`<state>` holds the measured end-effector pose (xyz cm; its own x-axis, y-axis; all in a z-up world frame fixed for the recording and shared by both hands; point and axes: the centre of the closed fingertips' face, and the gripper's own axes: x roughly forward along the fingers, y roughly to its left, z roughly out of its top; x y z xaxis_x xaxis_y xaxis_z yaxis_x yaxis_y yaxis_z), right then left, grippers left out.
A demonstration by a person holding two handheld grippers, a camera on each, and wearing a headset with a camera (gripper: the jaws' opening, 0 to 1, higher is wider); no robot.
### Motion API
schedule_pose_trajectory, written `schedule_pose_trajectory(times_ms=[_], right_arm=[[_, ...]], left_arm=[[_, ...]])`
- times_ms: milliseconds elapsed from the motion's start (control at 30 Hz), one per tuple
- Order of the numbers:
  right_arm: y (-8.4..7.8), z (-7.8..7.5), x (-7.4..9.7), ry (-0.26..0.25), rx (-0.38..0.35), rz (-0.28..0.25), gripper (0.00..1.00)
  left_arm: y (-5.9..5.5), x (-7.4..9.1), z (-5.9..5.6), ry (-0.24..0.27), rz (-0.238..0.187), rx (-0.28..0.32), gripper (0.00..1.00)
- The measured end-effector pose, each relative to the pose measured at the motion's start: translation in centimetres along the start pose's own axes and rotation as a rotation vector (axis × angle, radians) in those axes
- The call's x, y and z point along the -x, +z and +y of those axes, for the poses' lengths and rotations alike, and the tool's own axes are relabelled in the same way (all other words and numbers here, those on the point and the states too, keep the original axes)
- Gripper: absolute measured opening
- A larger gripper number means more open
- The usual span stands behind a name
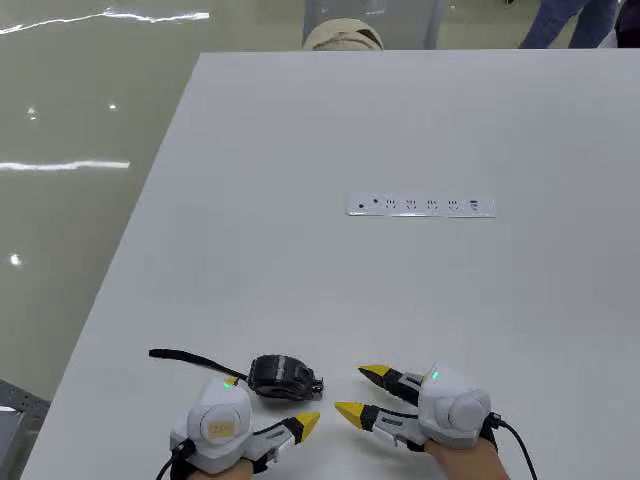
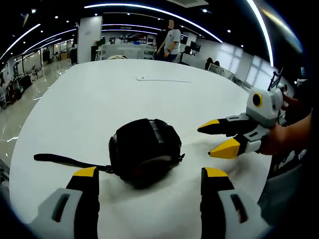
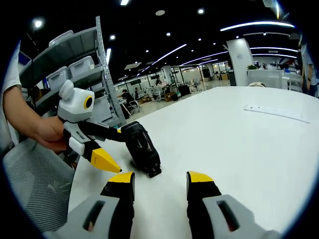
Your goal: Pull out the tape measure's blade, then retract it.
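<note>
A black tape measure [image 1: 283, 377] lies on the white table [image 1: 400, 130] near its front edge, its black wrist strap [image 1: 180, 357] trailing to the left. No blade is drawn out of it. My left gripper [image 1: 270, 402] is open, and the case [image 2: 144, 149] sits just ahead of its yellow-tipped fingers [image 2: 85, 173], between their lines. My right gripper [image 1: 360, 391] is open just to the right of the case, pointing at it with nothing between its jaws. In the right gripper view the case [image 3: 142, 147] lies ahead of my right gripper [image 3: 160, 177], with the left gripper [image 3: 92, 144] around it.
A white marked strip [image 1: 420, 206] lies flat mid-table. The table's left edge [image 1: 120, 290] runs close to the strap, with glossy floor beyond. A chair back [image 1: 343, 36] stands at the far end. Shelving [image 3: 75, 55] rises behind the person; people stand far off.
</note>
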<state>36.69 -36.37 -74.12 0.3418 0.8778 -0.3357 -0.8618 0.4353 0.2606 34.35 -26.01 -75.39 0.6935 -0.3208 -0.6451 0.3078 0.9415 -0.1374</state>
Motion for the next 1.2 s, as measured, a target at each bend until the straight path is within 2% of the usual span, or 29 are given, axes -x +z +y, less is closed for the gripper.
schedule_pose_trajectory(times_ms=[100, 133, 167, 367, 467, 833, 967, 1100, 1200], right_arm=[[-0.2, 0.1, 0.4, -0.007, -0.003, -0.001, 0.42], [-0.4, 0.1, 0.6, -0.011, 0.000, 0.006, 0.43], [-0.5, 0.2, 0.8, -0.010, 0.001, 0.006, 0.44], [-0.8, 0.4, 2.0, -0.024, 0.008, 0.011, 0.46], [-0.3, 0.3, 3.0, -0.042, 0.004, -0.005, 0.47], [0.7, 0.7, 5.1, -0.077, 0.028, -0.023, 0.48], [0.7, 1.1, 5.8, -0.088, 0.024, -0.026, 0.50], [0.8, 1.4, 6.6, -0.102, 0.020, -0.031, 0.52], [0.8, 1.7, 7.2, -0.108, 0.023, -0.027, 0.54]], left_arm=[[0.1, 0.5, 0.0, -0.016, -0.004, 0.000, 0.82], [0.3, 0.7, -0.2, -0.035, -0.026, 0.025, 0.81], [0.3, 0.9, -0.1, -0.038, -0.027, 0.032, 0.82], [0.6, 1.9, 0.2, -0.046, -0.039, 0.011, 0.83], [0.6, 2.7, 0.0, -0.065, -0.044, -0.001, 0.83], [0.2, 4.7, 1.0, -0.063, -0.050, -0.014, 0.82], [0.3, 5.6, 1.1, -0.060, -0.068, 0.009, 0.82], [0.0, 6.1, 1.0, -0.065, -0.065, 0.012, 0.82], [0.4, 6.7, 0.9, -0.066, -0.078, 0.019, 0.83]])
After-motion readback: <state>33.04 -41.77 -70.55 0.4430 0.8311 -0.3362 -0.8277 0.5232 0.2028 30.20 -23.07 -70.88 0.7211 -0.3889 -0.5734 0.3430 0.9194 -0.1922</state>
